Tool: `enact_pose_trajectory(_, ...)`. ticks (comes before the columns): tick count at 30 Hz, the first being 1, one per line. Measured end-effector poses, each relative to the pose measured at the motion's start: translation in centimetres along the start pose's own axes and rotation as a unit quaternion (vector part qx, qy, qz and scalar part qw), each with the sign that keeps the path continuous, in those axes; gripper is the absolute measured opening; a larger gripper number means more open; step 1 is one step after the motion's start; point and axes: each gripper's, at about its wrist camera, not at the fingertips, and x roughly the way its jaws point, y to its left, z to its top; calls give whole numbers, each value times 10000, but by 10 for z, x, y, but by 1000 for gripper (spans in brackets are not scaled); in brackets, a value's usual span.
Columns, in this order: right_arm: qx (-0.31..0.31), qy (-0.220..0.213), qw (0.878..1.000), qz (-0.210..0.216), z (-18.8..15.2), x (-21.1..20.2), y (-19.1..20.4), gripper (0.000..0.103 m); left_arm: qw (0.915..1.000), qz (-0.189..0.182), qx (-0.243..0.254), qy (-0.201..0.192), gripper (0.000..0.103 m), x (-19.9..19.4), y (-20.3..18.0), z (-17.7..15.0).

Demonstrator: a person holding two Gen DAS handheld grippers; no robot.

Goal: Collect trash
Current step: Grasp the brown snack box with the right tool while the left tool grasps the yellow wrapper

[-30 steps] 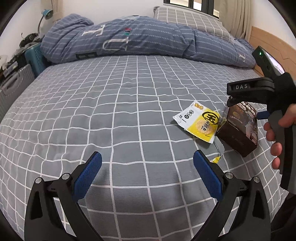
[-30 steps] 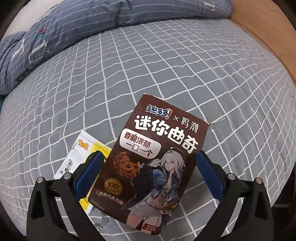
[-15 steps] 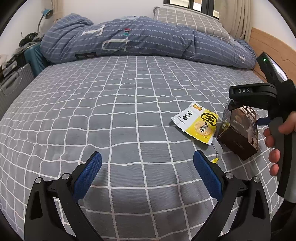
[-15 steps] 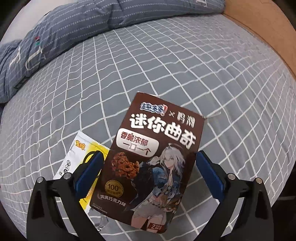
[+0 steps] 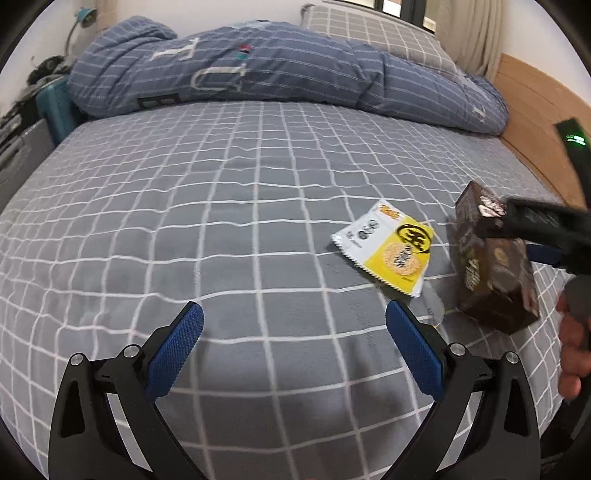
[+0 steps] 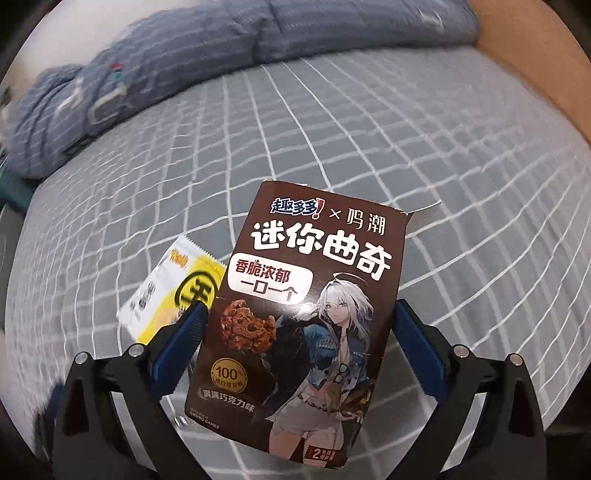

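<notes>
A brown cookie box (image 6: 306,306) with white Chinese lettering sits between the blue pads of my right gripper (image 6: 299,332), which is shut on its two sides and holds it tilted above the bed. The box also shows in the left wrist view (image 5: 491,266), clamped by the right gripper at the right edge. A yellow and white snack wrapper (image 5: 386,247) lies flat on the grey checked bedsheet (image 5: 221,206), just left of the box; it also shows in the right wrist view (image 6: 177,288). My left gripper (image 5: 293,345) is open and empty, low over the sheet, nearer than the wrapper.
A rumpled blue striped duvet (image 5: 258,66) and a grey checked pillow (image 5: 373,33) lie along the far side of the bed. A wooden headboard (image 5: 535,122) runs along the right. A teal case (image 5: 51,103) stands off the bed's left side.
My right gripper has lifted the cookie box off the sheet and tilted it. The left gripper has stayed open and moved little.
</notes>
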Motion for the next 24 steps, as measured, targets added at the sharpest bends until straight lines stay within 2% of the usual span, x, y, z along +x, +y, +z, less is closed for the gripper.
enact_pose_trajectory(7,-839,-433,9955,31,-23,-35,-19,95,9984,-319,414,209,97,21,-30,16)
enact_pose_trajectory(14,-1385,-716,9877,-139,-10,-48,-26,95,9937,-426,947,429,96,53,-59,44)
enact_pose_trajectory(21,-1288,-697,9892,-87,5,-40,-41,95,9869,-764,1281,608,96,82,-81,70)
enact_pose_trajectory(24,-1267,-642,9898,-96,6,-33,-46,95,9849,-711,1376,774,94,97,-88,69)
